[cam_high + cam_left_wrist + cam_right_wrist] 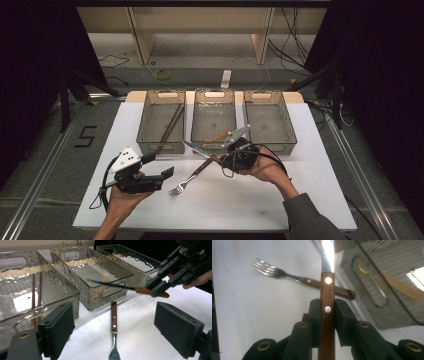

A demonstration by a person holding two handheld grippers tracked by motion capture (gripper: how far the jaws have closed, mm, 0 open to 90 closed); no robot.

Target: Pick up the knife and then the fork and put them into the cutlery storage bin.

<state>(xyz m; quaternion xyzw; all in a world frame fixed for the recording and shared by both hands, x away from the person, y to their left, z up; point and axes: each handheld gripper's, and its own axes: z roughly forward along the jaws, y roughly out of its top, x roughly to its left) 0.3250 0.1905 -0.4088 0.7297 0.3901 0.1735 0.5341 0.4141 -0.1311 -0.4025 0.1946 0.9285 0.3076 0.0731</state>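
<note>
Fork (186,181) nearest; left bin (161,121) — chopsticks (169,129); right bin (270,120) bare.

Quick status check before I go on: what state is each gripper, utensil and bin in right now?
Right gripper: shut on the knife handle.
Knife: lifted off the table, blade pointing away.
Left gripper: open, holding nothing.
Fork: lying flat on the table, not held.
Left bin: holds two chopsticks.
Middle bin: holds something wooden-handled.
Right bin: looks empty.

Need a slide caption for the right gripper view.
Right gripper clamps knife by its wooden handle above fork on white table.
</note>
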